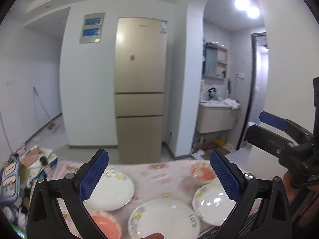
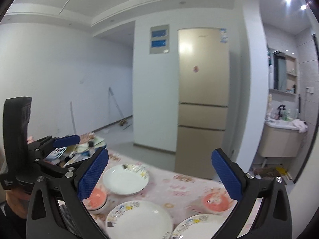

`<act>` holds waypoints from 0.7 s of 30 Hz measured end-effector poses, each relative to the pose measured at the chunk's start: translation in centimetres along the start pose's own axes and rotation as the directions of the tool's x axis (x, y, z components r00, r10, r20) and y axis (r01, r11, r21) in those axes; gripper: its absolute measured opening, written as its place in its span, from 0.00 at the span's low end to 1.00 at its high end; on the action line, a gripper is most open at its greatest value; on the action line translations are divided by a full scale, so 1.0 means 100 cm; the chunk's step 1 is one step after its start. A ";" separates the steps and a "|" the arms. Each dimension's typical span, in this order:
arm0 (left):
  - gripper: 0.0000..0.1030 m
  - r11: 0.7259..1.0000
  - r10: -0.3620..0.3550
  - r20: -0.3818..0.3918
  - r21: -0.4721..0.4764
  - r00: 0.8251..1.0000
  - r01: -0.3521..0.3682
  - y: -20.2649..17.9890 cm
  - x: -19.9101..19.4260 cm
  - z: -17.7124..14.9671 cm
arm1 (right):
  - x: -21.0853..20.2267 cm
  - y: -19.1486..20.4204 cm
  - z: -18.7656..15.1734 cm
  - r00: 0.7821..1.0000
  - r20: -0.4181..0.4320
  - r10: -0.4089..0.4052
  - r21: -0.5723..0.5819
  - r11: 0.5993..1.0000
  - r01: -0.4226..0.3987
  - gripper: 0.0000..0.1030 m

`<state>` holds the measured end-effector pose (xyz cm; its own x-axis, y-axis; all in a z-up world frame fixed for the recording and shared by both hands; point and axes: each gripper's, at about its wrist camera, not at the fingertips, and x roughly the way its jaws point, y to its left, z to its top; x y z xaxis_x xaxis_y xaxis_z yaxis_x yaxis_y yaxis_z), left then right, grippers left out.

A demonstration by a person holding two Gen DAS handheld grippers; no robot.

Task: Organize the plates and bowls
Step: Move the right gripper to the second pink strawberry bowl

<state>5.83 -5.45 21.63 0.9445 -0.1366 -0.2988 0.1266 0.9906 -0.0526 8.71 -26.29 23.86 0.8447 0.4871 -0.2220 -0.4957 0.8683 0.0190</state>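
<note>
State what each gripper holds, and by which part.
Nothing. The left gripper and right gripper both stand open and empty above the plates.

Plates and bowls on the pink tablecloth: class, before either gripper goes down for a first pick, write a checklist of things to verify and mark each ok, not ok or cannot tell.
1. Left gripper open, nothing between its pads: ok.
2. Right gripper open, nothing between its pads: ok.
3. Three white plates in view, far plate, middle plate, right-hand plate, lying flat and not stacked: ok.
4. Two pink bowls in view, left bowl and right bowl, upright: ok.
5. Middle plate and right-hand plate apart, not touching: cannot tell.
6. Tablecloth lying flat under the dishes: ok.
</note>
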 end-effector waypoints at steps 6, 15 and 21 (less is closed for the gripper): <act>1.00 0.999 -0.042 0.044 0.027 0.998 0.041 -0.021 0.010 0.022 | -0.012 -0.032 0.012 0.998 0.055 -0.026 0.053 0.998 0.023 1.00; 1.00 0.991 -0.130 0.024 0.024 0.991 0.129 -0.039 0.055 0.029 | -0.008 -0.065 0.010 0.992 0.019 -0.123 0.031 0.992 0.122 1.00; 1.00 0.983 -0.179 -0.042 0.031 0.983 0.180 -0.055 0.103 0.022 | 0.003 -0.097 -0.006 0.991 -0.019 -0.129 0.087 0.988 0.130 1.00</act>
<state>15.57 -12.27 20.92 0.8931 -0.3121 -0.3241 0.3042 0.9496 -0.0761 13.65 -34.61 23.03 0.8977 0.3691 -0.2407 -0.3620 0.9292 0.0749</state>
